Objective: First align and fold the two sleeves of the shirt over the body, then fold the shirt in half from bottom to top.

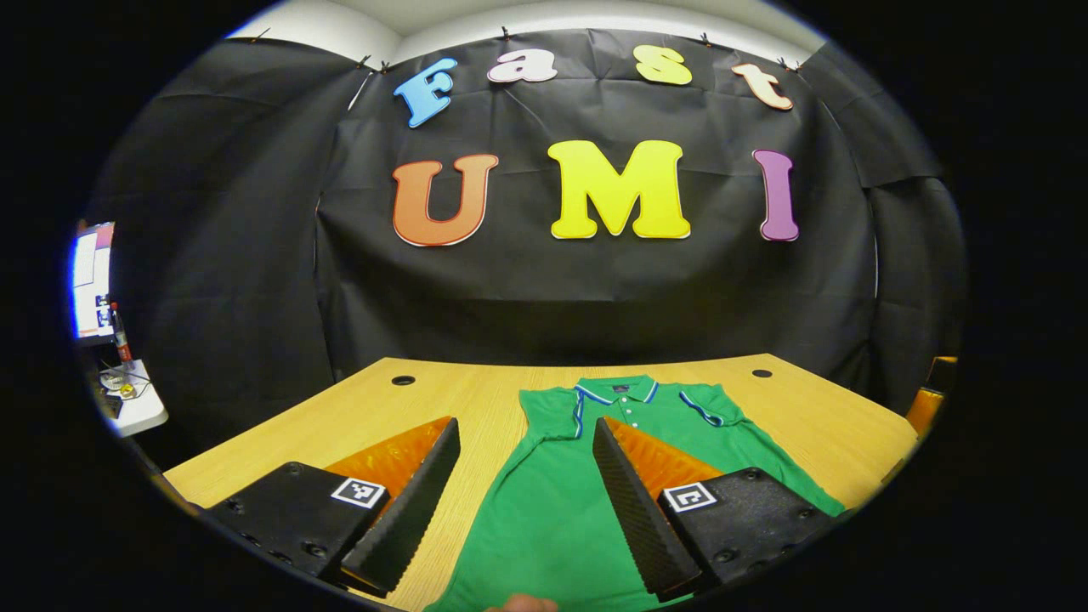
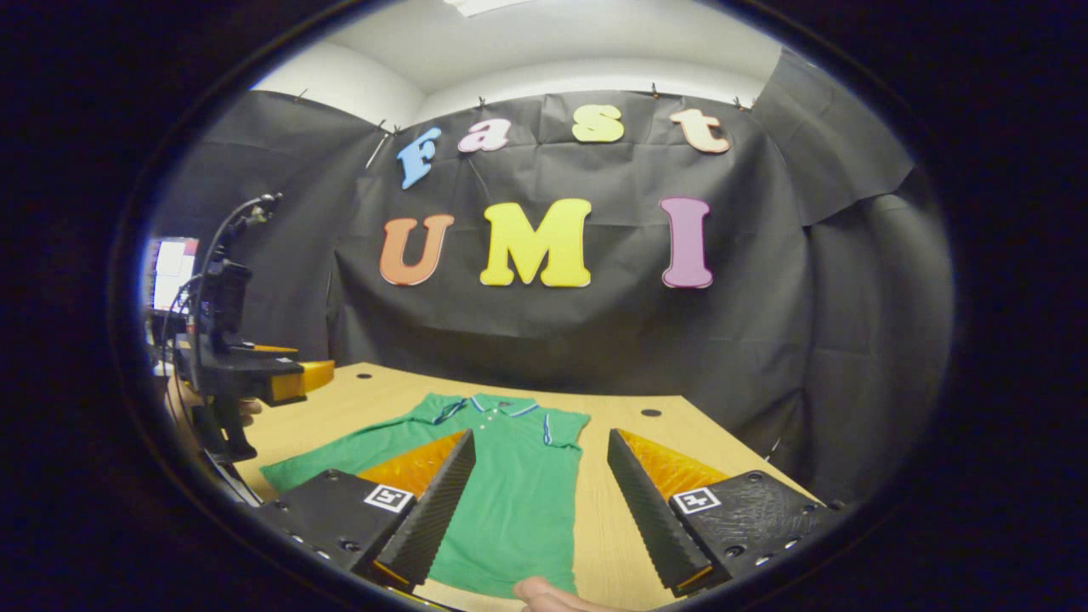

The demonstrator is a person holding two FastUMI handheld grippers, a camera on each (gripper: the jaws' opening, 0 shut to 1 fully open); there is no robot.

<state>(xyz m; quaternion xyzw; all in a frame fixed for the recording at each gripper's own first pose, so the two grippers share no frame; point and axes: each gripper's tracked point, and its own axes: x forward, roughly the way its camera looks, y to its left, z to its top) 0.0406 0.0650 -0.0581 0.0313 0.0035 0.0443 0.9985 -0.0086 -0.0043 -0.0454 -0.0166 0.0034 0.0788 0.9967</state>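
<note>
Flat green shirt point(image 1: 552, 501) on table point(image 1: 357, 416)

Left gripper view: cam rides the left tool point(image 1: 525, 501), low over the bench point(image 1: 476, 399) near edge, facing fwd across it to the back wall; green polo shirt point(image 1: 552, 510) lies ahead, slightly right of centre.

Right gripper view: cam on the right tool point(image 2: 540, 510), a bit higher and further right, also facing the back wall; polo point(image 2: 510, 484) sits left of centre, left tool point(image 2: 255, 374) at far left.

Shared: polo, bench top, back wall. Both close to near edge.
</note>
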